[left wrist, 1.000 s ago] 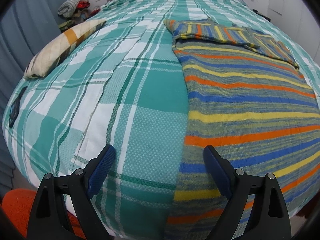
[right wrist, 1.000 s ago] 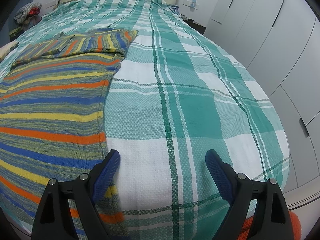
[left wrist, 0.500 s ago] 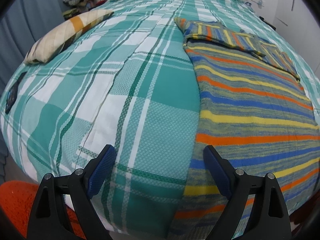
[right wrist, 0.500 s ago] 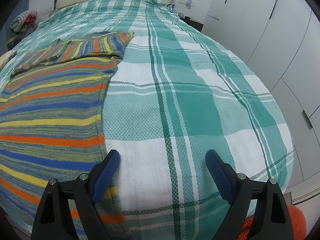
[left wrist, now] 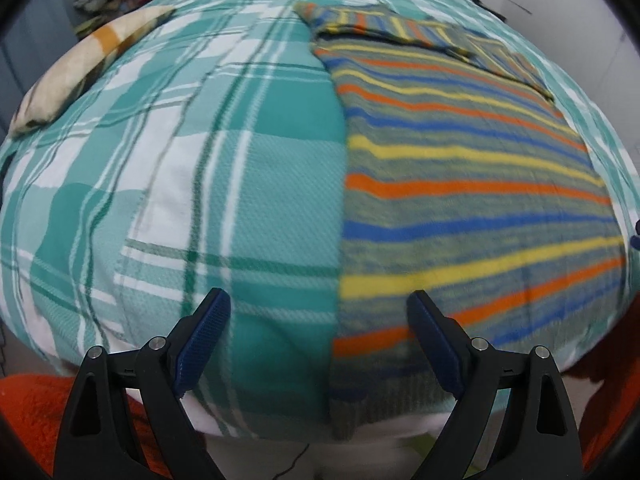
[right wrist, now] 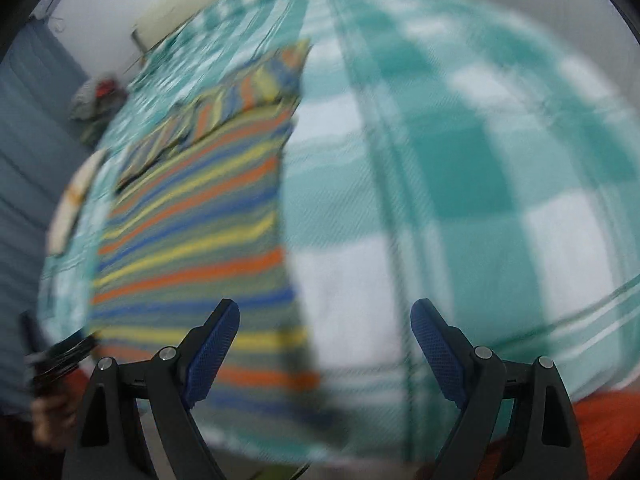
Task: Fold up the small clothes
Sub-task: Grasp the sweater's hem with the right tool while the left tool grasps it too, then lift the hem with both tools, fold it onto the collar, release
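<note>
- The left gripper point(left wrist: 318, 338) is gaping wide, empty, aiming at the striped knitted jumper point(left wrist: 460, 184) lying at one o'clock on the teal checked bedspread point(left wrist: 248, 168).
- The right gripper point(right wrist: 324, 344) is likewise spread wide, empty, probably readying for the jumper's hem.

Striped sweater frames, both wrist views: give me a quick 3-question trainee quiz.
1. True or false: the left gripper is clamped on the striped knitted sweater.
2. Which edge of the sweater lies between the right gripper fingers' line of sight? A) its right side edge B) its collar C) neither
3. Fill in: the sleeves are folded across the sweater's ___ end, away from the grippers.

Key
1. False: both grippers are open and hold nothing, short of the green plaid bedspread.
2. A.
3. Far. The folded sleeve band crosses the top; the cream patterned pillow lies left of it.
</note>
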Available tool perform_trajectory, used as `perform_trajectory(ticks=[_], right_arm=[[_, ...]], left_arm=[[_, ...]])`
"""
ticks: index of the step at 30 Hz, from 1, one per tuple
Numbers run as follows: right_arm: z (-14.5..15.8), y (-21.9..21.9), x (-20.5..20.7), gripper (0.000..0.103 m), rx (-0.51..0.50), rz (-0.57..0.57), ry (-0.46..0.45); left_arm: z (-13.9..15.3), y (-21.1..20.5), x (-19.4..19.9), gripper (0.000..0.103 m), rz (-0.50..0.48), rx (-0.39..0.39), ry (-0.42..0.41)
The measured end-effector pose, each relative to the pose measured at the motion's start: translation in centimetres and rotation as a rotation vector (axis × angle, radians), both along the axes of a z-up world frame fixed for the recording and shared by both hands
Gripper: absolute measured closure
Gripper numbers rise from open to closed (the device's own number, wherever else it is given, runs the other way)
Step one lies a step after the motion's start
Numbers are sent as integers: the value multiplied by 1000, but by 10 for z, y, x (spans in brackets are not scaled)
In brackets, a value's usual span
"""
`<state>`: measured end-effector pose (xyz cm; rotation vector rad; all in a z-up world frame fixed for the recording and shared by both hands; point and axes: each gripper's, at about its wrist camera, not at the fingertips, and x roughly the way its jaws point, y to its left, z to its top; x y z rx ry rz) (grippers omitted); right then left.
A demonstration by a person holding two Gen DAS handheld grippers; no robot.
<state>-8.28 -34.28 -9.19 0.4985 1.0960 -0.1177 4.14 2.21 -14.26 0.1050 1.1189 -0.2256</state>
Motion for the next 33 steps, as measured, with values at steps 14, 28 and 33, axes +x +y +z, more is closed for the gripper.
perform_trajectory(ticks=[14,28,33], right_arm=[[-46,56,-1,57,71,310,280],[2,14,29,95,518,144,-105],[16,-12,100,95,494,51,-223]], left_arm=[[-13,-25,-26,56,-158,28,119],[50,42,39,98,61,-560,181],[73,30,131,98,105,-593,120]])
